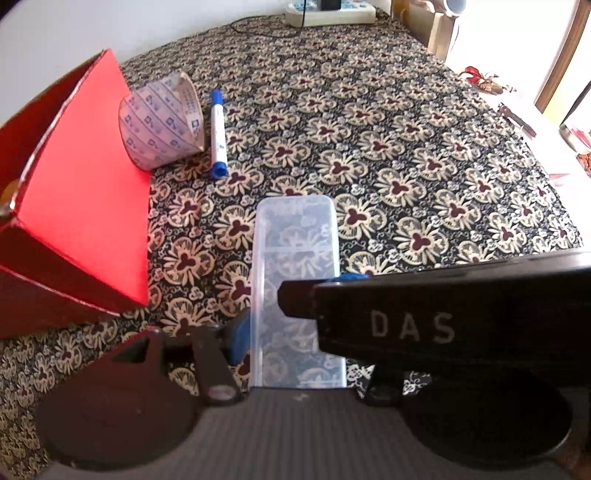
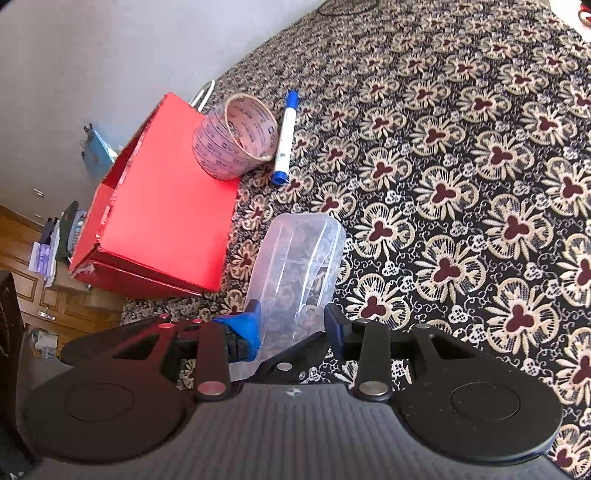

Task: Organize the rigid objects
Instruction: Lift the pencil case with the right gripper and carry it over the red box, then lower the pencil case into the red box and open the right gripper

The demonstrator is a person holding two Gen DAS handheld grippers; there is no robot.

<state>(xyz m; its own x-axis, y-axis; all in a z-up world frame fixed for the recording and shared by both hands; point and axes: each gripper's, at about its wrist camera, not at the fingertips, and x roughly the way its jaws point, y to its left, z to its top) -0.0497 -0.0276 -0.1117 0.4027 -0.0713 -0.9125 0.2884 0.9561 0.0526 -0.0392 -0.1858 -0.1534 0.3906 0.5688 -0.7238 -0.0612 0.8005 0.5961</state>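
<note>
Right gripper [image 2: 291,325]: my blue-padded fingers sit narrowly apart, pressed on either side of the clear rectangular plastic container [image 2: 299,266]; it tilts up and away from my palm.

Left gripper [image 1: 288,314]: one blue pad [image 1: 236,338] touches the near left side of the same container [image 1: 295,291]. A black bar lettered "DAS" [image 1: 436,317] crosses in front of my right-hand finger, so I cannot tell how wide these jaws stand.

Clear container: one; thin, translucent, round-cornered, ribbed walls; the cloth pattern shows through it. It lies straight ahead between the fingers of both tools.

Red cardboard box [image 2: 162,221]: one; matte, flat-faced, open-topped, with a frayed near corner. It stands ahead and left of both tools, just beside the container.

Printed roll of packing tape [image 2: 236,138]: one; hollow glossy cylinder, lying on its side, touching the far end of the box.

White marker with blue cap and blue end [image 2: 284,138]: one; slim smooth cylinder, lying just right of the roll.

Black floral tablecloth [image 2: 480,184]: one; woven, with cream and maroon flowers, under everything.

White power strip [image 1: 328,14]: one; far ahead of the left tool, at the cloth's edge.
</note>
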